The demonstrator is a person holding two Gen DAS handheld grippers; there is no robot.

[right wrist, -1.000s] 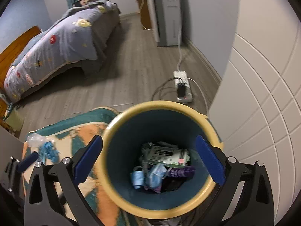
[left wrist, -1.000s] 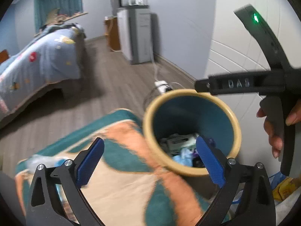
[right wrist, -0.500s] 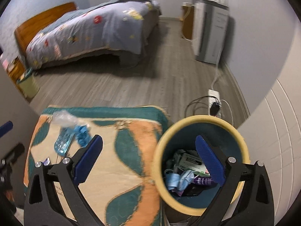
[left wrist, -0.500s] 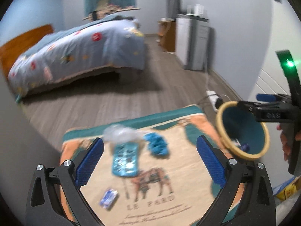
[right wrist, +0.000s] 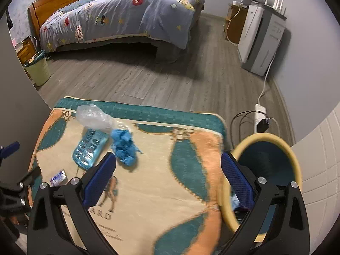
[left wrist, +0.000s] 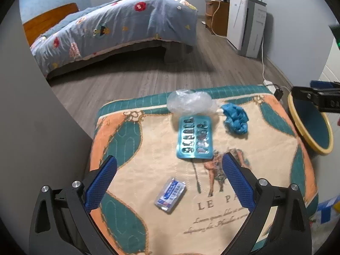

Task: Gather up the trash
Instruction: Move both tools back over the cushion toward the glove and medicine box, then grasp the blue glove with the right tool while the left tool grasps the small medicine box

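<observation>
Between left gripper (left wrist: 169, 175) fingers: wrapper (left wrist: 170, 194).

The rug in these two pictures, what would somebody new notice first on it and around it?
Probably the litter on the patterned rug: a teal blister pack in the middle, a crumpled clear plastic bag just beyond it, a crumpled blue glove to its right, and a small white and blue packet nearer the camera. Next, the yellow-rimmed bin off the rug's right edge, and the big bed behind.
</observation>
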